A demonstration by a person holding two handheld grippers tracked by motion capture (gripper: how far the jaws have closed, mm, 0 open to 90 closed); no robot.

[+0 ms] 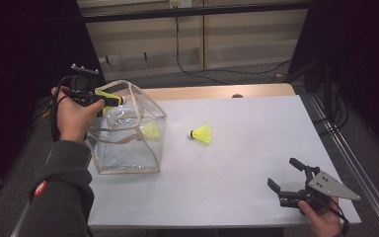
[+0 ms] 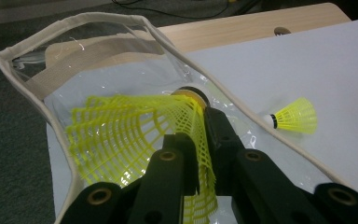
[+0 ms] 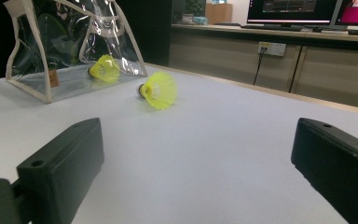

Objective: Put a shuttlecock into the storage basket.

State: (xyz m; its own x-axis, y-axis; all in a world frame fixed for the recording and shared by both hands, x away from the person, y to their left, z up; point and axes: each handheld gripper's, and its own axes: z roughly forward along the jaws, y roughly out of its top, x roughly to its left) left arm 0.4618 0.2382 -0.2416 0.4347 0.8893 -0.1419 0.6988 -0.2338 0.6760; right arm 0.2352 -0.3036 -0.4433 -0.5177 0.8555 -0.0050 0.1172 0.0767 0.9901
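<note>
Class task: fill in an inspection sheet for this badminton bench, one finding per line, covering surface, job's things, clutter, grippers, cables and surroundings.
Surface: white table top, wooden edge at the far side.
Job's things: clear bag holding one shuttlecock; loose shuttlecock on the table; held shuttlecock over the bag's mouth.
Clutter: nothing seen.
Grippers: left gripper shut on held shuttlecock; right gripper open.
Cables: floor cables beyond the table.
Surroundings: cabinets, monitors.

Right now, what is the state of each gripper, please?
Left gripper: closed on a yellow plastic mesh shuttlecock, above the clear plastic bag.
Right gripper: open, holding nothing.
</note>
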